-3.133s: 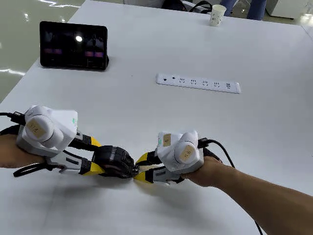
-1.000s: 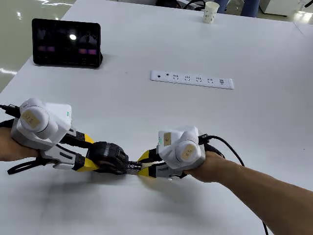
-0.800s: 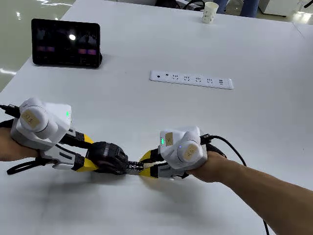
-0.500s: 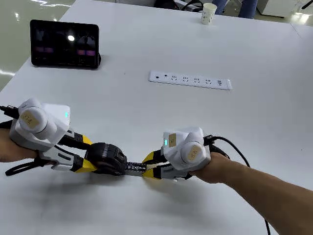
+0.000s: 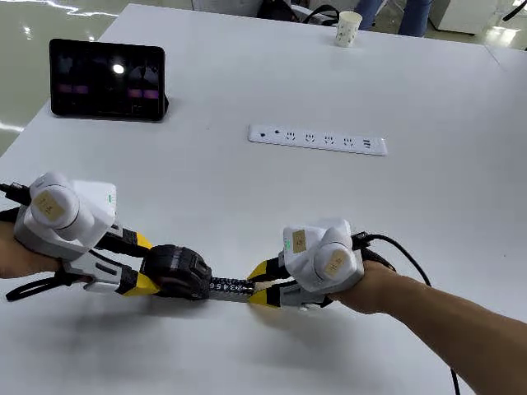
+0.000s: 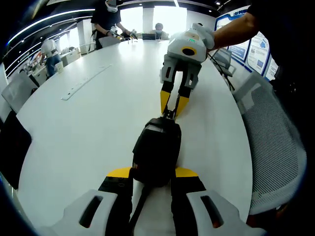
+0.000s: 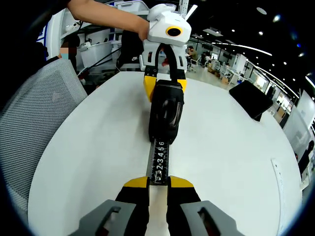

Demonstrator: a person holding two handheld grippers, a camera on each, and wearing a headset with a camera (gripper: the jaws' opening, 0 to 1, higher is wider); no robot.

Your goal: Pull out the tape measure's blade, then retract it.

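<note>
The tape measure (image 5: 174, 272) is held low at the near edge of the bench (image 5: 247, 197); whether its black case rests on the surface or hangs just above it cannot be told. The case is clamped between the jaws of the left claw (image 5: 145, 263). The end of the blade (image 5: 231, 285) is pinched by the right claw (image 5: 261, 284), jaws pressed together on it. A short run of numbered blade is stretched between the two, and low digits can be read on it in the right gripper view.

The main risk is judged to be at that pinch. Only a thin, narrow strip of metal is held, and a spring pull back toward the case is to be expected. If the pinch is loosened or the pull is jerked, the blade could slip free and snap into the case before the draw is finished.

A second risk lies in the line of pull. If the right claw is carried off the axis of the slot, the blade could be twisted or kinked, or the rounded case could be levered out of the left claw's hold.

On the return, a sudden release could let the end hook be slammed against the case; the blade is better fed back under control.
</note>
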